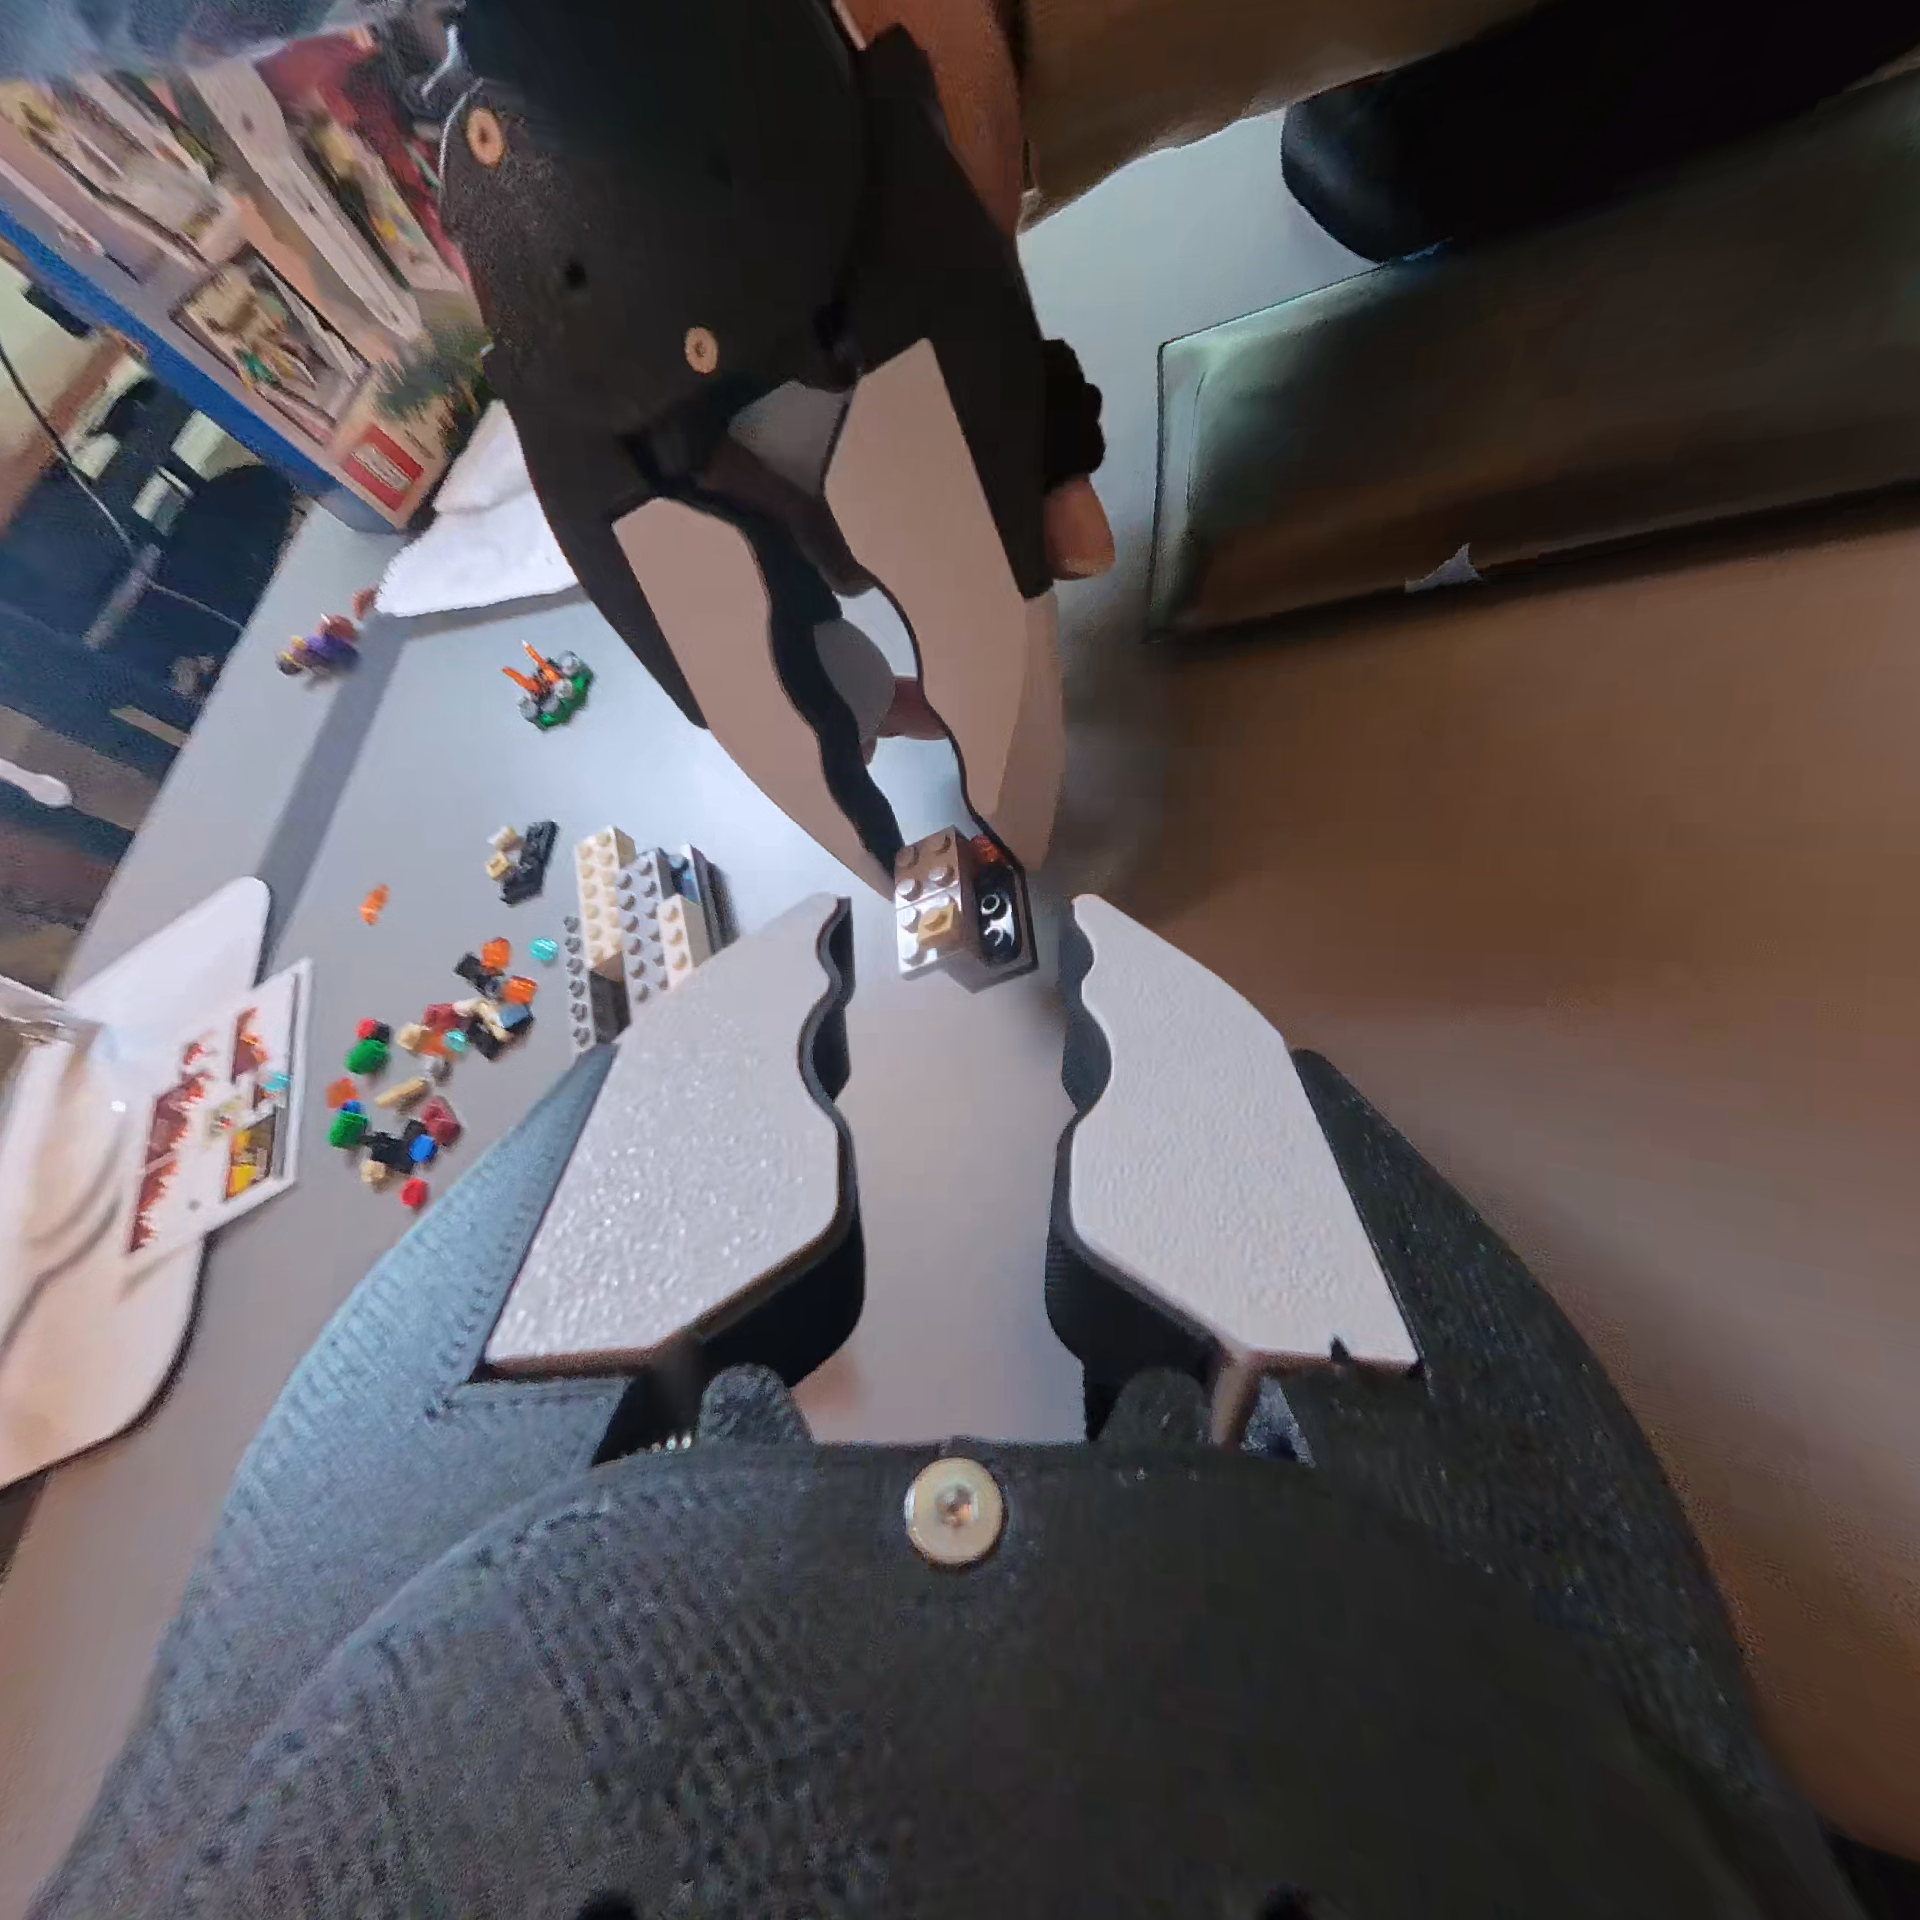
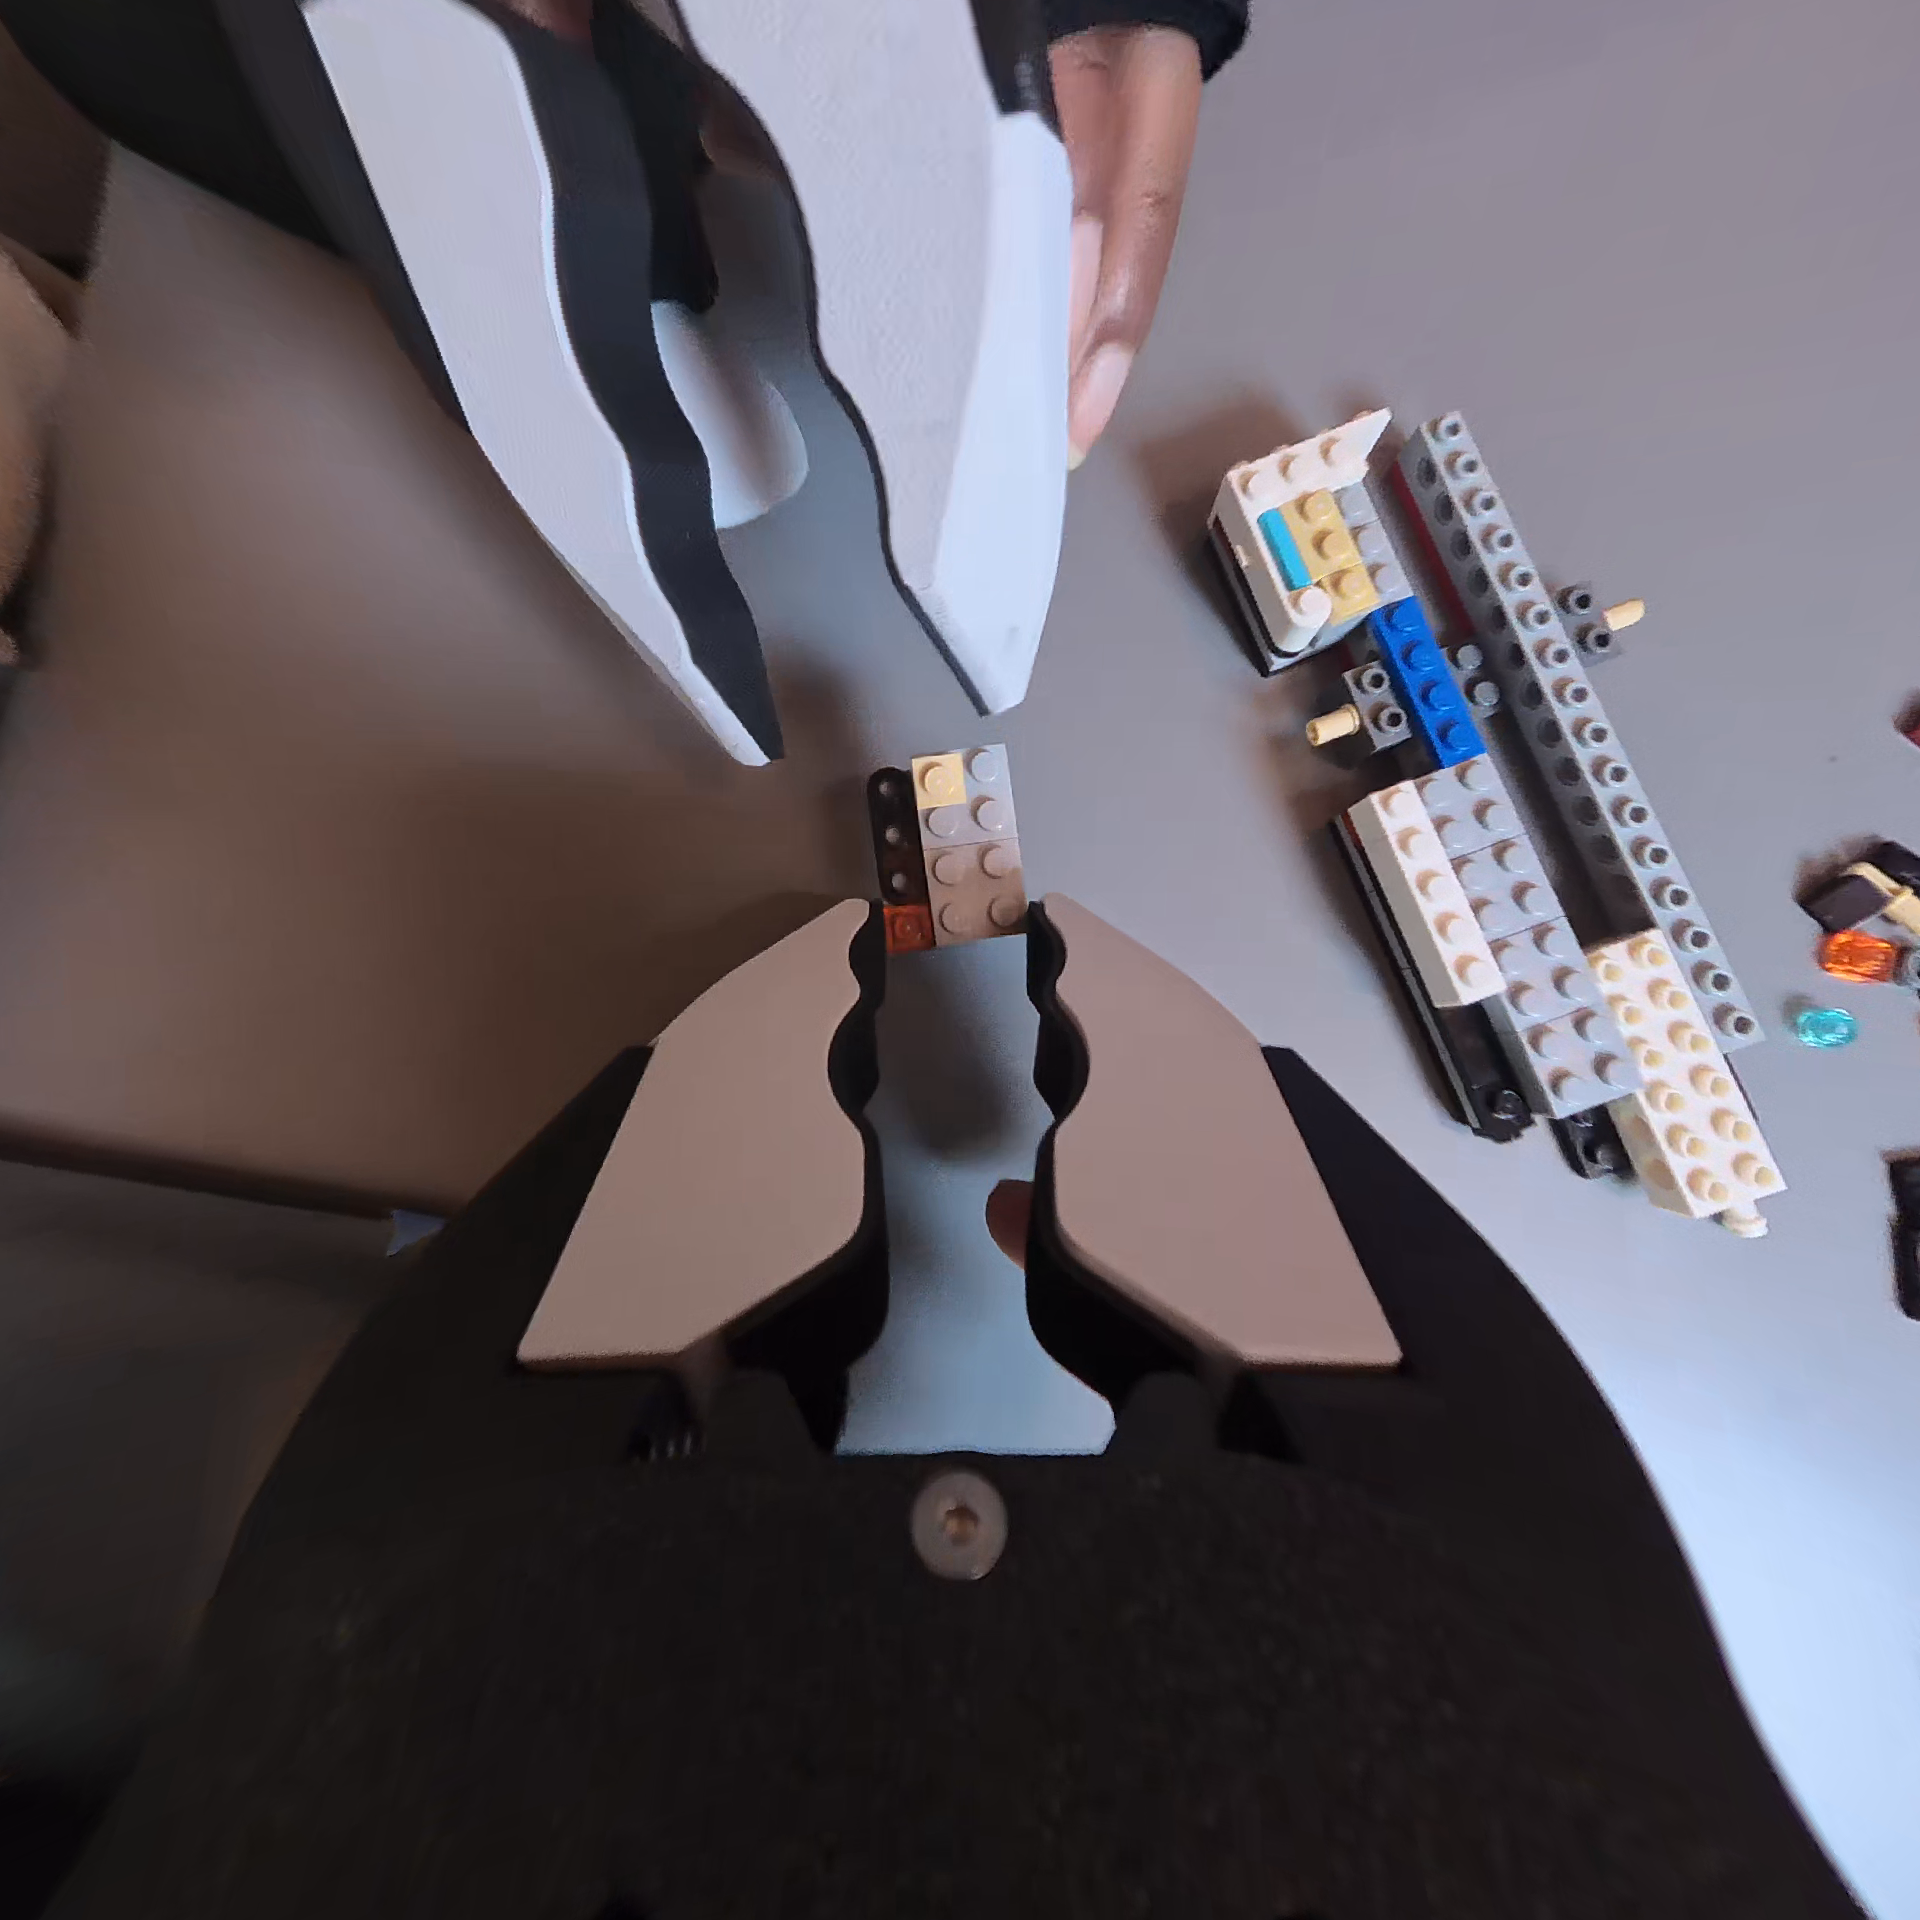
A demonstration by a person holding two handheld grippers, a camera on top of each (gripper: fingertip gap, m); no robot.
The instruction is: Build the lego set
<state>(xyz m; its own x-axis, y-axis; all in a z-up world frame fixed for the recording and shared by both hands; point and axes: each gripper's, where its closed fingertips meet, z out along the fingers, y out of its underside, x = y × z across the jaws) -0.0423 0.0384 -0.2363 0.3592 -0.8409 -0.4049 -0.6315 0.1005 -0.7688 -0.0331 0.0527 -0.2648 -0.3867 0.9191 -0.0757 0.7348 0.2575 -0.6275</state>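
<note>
My right gripper (image 2: 951, 914) has its jaws set narrowly around the near end of a small block (image 2: 956, 847) of grey, tan, black and orange bricks, which sits flat on the grey worktop (image 2: 1455, 260) near its edge. The tips lie at the block's two sides, touching or nearly so; whether they truly clamp it I cannot tell. My judgement is that this end is being pinned so the block will not skid when pressed from above.

My left gripper (image 1: 956, 914) faces it from the opposite side, jaws spread wide and empty, tips just short of the block (image 1: 961, 914). That width suggests it is lining up to take the far end, or to steady it.

The long chassis (image 2: 1507, 831), a studded grey beam with white, tan and blue bricks, lies well apart on the worktop, out of the way of both grippers. Loose parts (image 1: 426, 1060) are scattered beyond it beside the instruction sheet (image 1: 223, 1112), within reach for picking. A small green-and-orange piece (image 1: 556, 691) stands alone farther off, seemingly set aside. The set looks only partly built.
</note>
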